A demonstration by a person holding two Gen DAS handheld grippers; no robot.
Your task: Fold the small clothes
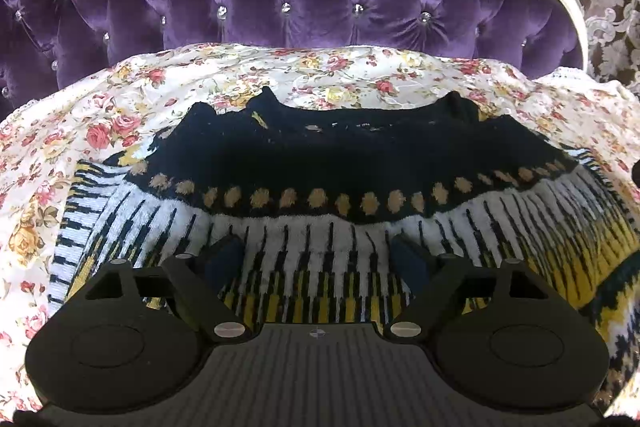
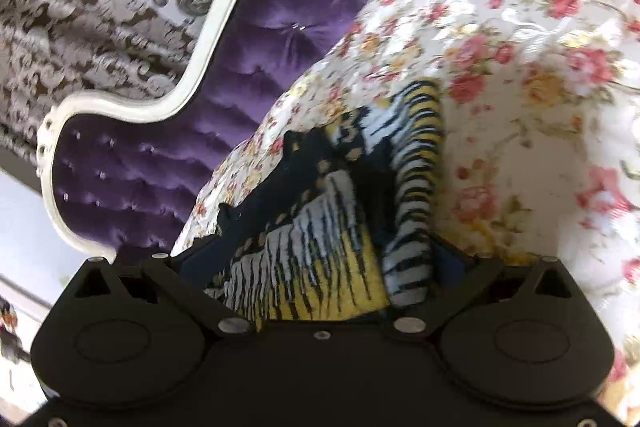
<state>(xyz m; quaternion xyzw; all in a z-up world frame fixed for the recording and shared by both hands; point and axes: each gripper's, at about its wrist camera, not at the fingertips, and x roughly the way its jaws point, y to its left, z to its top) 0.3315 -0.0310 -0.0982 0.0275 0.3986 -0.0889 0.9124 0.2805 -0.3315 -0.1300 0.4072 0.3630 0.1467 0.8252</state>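
Sweater (image 1: 320,163), a fuzzy knit with a navy yoke, tan dots and white-to-yellow jagged stripes, lies spread on my floral quilted bedspread (image 1: 120,99) near the tufted purple velvet headboard (image 1: 280,3). My left gripper (image 1: 318,259) hovers over its striped middle, blue-padded jaws spread wide with nothing pinched. My right gripper (image 2: 320,267) sits at the sweater's right edge with a striped fold (image 2: 412,211) bunched between its jaws; I cannot tell whether they clamp it.
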